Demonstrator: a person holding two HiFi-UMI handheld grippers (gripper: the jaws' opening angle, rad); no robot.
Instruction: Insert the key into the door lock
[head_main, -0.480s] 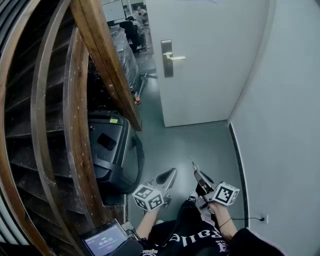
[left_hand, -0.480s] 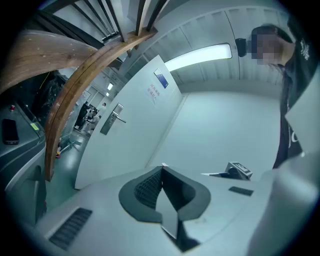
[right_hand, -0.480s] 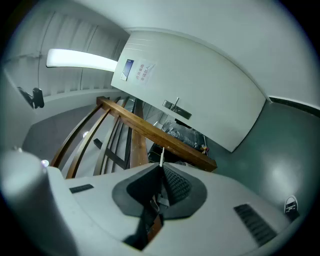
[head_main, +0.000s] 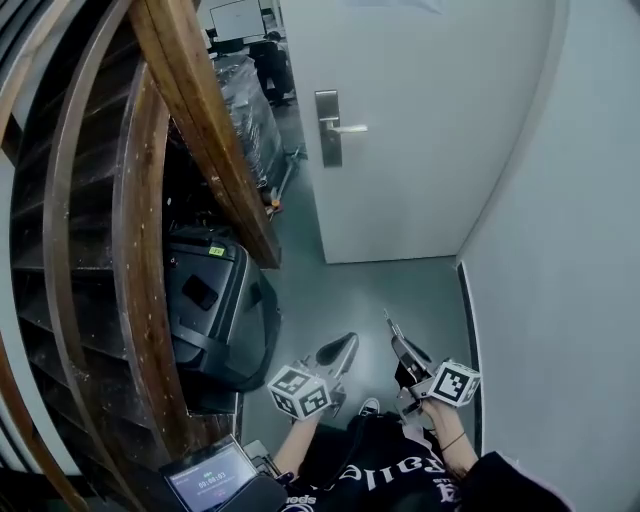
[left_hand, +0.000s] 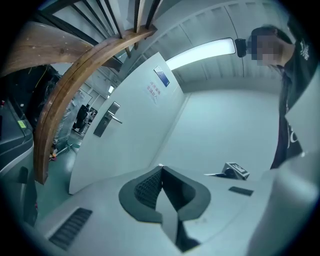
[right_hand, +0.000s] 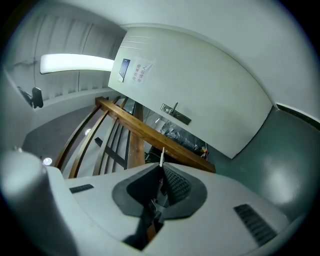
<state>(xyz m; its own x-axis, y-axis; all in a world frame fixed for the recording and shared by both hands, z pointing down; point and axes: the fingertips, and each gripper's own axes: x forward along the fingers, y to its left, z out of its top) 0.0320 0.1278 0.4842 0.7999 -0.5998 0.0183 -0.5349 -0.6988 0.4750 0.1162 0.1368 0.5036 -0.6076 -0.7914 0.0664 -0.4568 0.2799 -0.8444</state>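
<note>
Since our view barely shifts, we're still well off the door lock (head_main: 328, 150): right gripper (right_hand: 162, 170) jaws clamped on the key (right_hand: 161, 156), left gripper (left_hand: 160, 172) jaws together, empty.

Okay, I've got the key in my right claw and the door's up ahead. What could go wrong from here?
1. The key shows only as a thin tip pinched in the right claw; it may twist or slip when it meets the lock plate.
2. The door seems to stand open, so pushing the key in may swing it away.
3. The handle juts out beside the plate and could catch the claw.
</note>
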